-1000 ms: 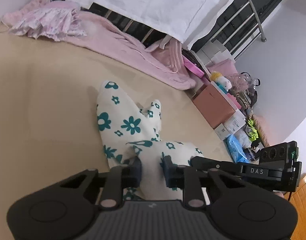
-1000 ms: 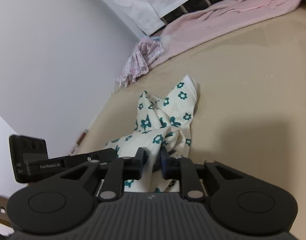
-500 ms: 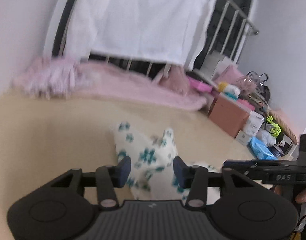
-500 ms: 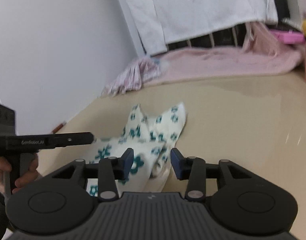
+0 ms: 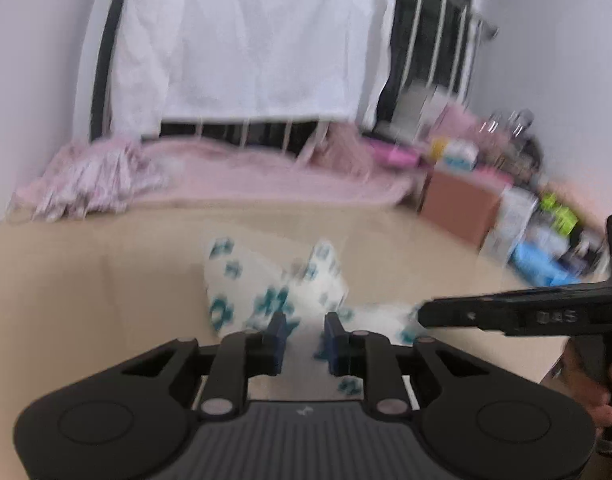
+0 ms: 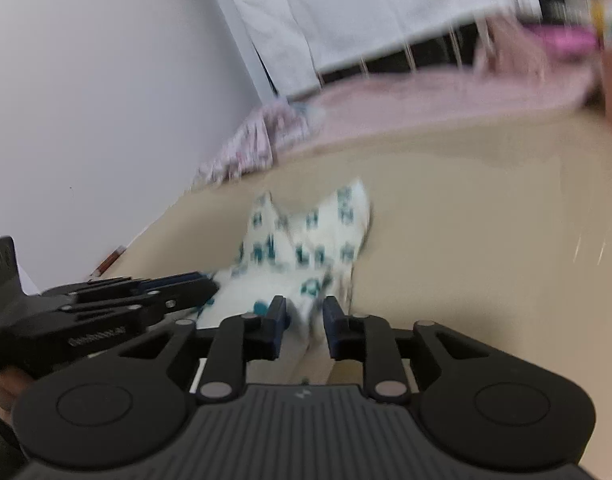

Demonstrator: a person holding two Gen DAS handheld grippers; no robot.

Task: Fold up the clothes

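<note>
Home bedroom. Evidence: metal bed frame (image 5: pixel 438 60) with vertical bars, white sheet (image 5: pixel 245 40) draped over it, pink blanket (image 5: pixel 265 176) and a frilly pink garment (image 5: pixel 89 176) bunched along the far edge of the beige surface (image 5: pixel 85 280) (mattress or counter, can't tell). Floor clutter at right: brown cardboard box (image 5: pixel 458 204), blue packet (image 5: pixel 542 264), toys. Plain white walls (image 6: pixel 105 100).
</note>
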